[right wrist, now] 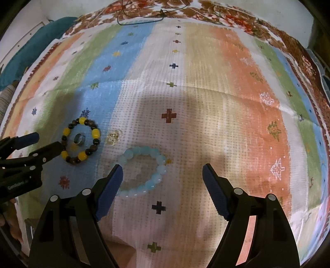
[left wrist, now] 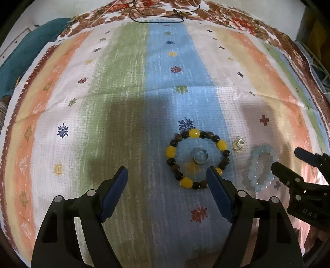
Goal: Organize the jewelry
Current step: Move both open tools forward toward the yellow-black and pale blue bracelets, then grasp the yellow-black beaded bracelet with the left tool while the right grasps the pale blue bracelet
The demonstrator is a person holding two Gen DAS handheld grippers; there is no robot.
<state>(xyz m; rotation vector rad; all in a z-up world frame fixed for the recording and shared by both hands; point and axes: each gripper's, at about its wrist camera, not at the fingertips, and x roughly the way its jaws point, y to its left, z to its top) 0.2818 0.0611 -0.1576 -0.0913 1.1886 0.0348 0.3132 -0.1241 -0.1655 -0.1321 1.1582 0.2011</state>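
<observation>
I read "GenRobot" in pale letters on my left gripper (right wrist: pixel 44 149) body; on my right gripper (left wrist: pixel 288 162) only the letters "DAS" show, upside down

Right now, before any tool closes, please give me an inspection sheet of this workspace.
Surface: striped patterned cloth, creased.
Job's things: yellow-and-dark bead bracelet lying flat, a ring inside it; small clear jewel piece beside it; pale blue bead bracelet apart, to the right.
Clutter: nothing seen.
Grippers: left tool open, holding nothing; right tool open, holding nothing.
Cables: thin dark cord at the far edge.
Surroundings: teal fabric at the left.
</observation>
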